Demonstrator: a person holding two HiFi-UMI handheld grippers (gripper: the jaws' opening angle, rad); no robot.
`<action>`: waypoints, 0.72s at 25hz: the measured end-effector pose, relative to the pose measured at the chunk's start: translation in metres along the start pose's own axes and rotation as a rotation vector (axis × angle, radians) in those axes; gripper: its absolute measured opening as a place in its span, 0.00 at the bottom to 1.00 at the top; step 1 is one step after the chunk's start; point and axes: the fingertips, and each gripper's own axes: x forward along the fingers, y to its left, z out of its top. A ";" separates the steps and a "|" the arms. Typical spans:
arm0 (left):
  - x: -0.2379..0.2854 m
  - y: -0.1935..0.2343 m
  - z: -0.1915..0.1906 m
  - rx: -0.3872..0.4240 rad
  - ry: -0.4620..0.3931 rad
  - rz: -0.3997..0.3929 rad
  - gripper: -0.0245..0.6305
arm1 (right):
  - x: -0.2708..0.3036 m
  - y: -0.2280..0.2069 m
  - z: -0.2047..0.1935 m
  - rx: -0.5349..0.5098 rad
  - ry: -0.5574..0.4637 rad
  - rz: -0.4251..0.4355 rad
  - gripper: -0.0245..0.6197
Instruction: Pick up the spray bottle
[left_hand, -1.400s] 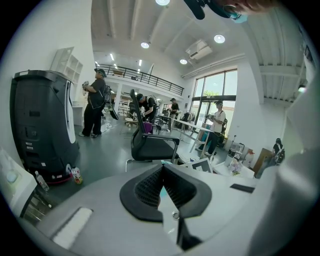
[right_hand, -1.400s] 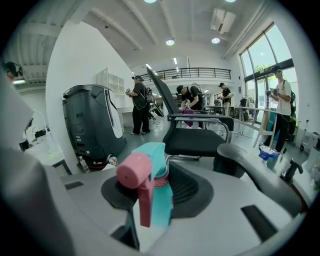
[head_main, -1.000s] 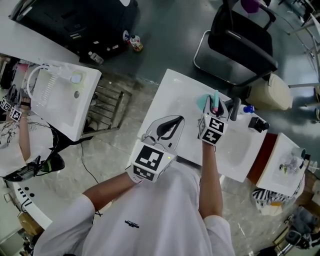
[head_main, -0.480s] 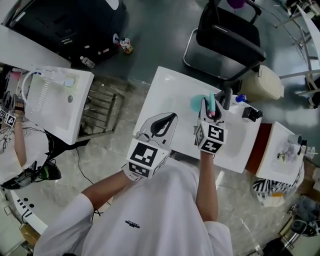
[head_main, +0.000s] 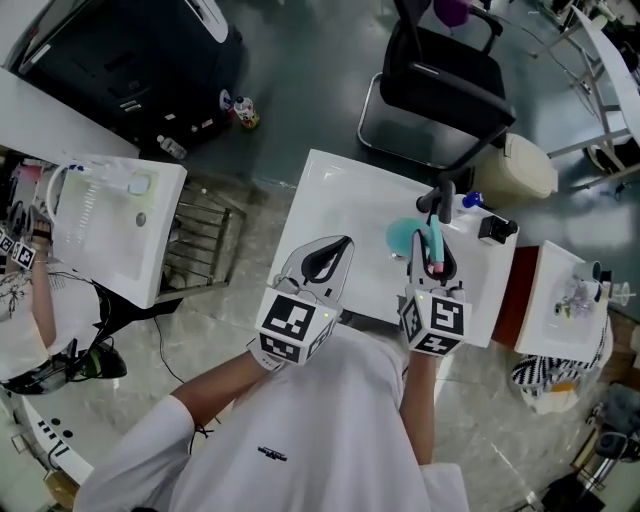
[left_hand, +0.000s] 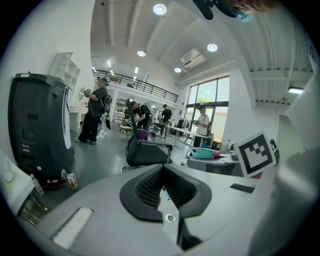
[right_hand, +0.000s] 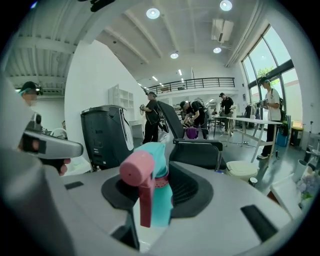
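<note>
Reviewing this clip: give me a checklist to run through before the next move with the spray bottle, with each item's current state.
1. Right gripper grip on the spray bottle: ok, fingers shut on its teal body.
2. Pink trigger head free of the fingers: ok.
3. Bottle lifted clear of the white countertop: cannot tell.
4. Left gripper out of the way: ok, shut with nothing in it, apart from the bottle.
5. Clearance from the black faucet: cannot tell; it stands just beyond the bottle.

Spray bottle (head_main: 403, 236) in right tool (head_main: 431, 250) over counter (head_main: 345, 195), chair (head_main: 440, 75) behind
</note>
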 end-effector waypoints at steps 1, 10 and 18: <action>-0.001 0.000 0.001 0.003 -0.003 -0.001 0.04 | -0.006 -0.001 0.003 0.000 -0.005 -0.005 0.23; -0.011 -0.005 0.006 0.041 -0.025 -0.017 0.04 | -0.061 -0.025 0.015 0.005 -0.036 -0.094 0.23; -0.013 -0.003 0.009 0.046 -0.036 -0.018 0.04 | -0.094 -0.050 0.010 0.032 -0.059 -0.193 0.23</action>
